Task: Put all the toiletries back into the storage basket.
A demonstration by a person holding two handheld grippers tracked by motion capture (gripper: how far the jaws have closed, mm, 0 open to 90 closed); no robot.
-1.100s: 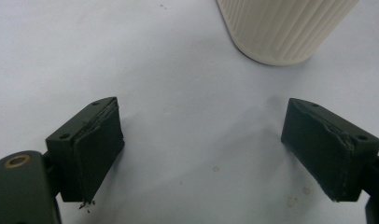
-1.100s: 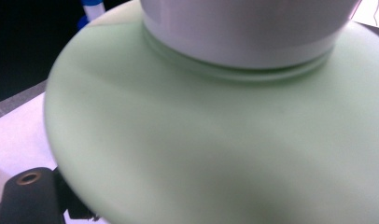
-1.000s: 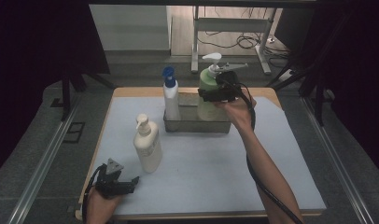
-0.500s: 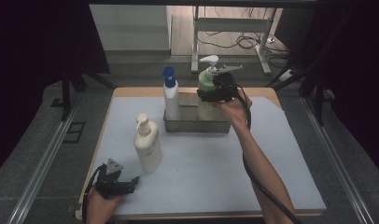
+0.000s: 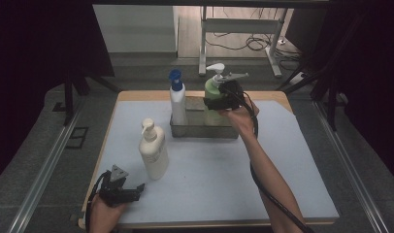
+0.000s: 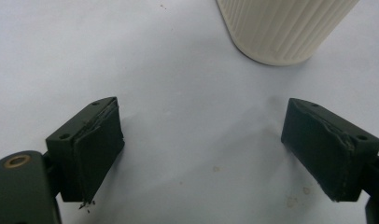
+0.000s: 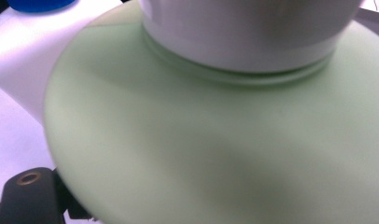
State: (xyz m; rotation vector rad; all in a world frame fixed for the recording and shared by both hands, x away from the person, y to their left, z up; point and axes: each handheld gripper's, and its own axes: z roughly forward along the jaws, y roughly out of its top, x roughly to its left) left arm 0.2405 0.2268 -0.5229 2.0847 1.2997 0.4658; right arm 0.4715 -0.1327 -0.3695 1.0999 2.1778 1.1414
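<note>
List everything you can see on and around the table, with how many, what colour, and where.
Green bottle: 1, pale green with white pump, in the tray's right end, right gripper around it.
White bottle: 1, white with blue pump, upright in the tray's left end.
Cream bottle: 1, cream with pump, upright on the mat, front left.
Tray: 1, grey metal, back middle of the mat.
Mat: 1, pale blue-white, covers the table.
Table: 1, wood edge.
Desk frame: 1, white, on the floor behind, cables under it.
Left gripper: 1, black, jaws wide apart, front left, nothing between them.
Right gripper: 1, black, on the green bottle.
</note>
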